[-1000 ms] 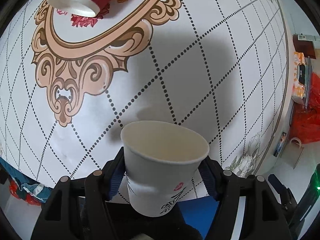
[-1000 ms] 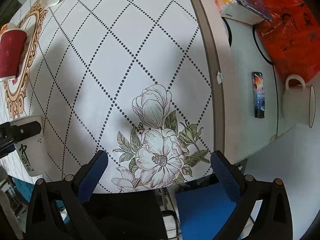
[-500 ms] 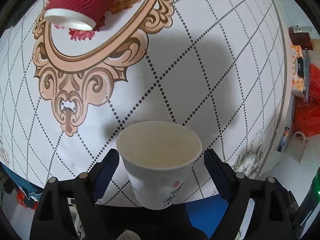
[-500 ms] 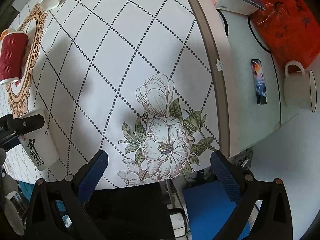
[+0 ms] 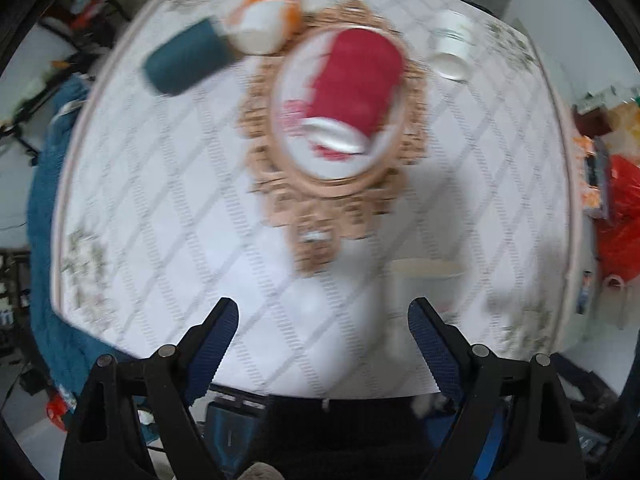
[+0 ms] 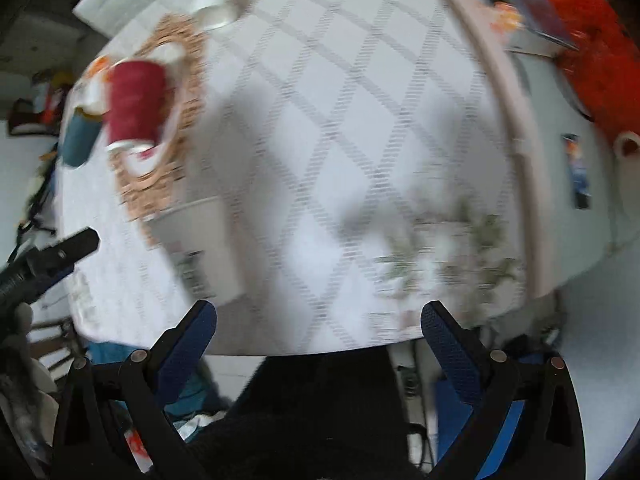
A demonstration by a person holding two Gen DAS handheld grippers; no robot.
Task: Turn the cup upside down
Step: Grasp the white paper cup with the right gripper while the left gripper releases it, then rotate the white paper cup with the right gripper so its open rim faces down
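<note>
Both views are motion-blurred. A white paper cup (image 5: 422,292) stands on the patterned tablecloth, rim up, just ahead and right of my left gripper (image 5: 323,328), which is open and empty and apart from it. The same cup shows in the right wrist view (image 6: 204,248), ahead of my open, empty right gripper (image 6: 318,336). The left gripper's finger (image 6: 60,252) reaches in at that view's left edge.
A red ribbed cup (image 5: 356,84) stands rim-down on the oval ornament. A teal cup (image 5: 184,60), an orange-and-white cup (image 5: 264,20) and a small white cup (image 5: 454,46) sit farther back. A red bag (image 6: 592,48) and white mug (image 6: 628,148) lie right, beyond the table edge.
My left gripper let go of the white cup, opened and pulled back and up. The cup stands free on the table. Both cameras have swung, so more of the table shows.
</note>
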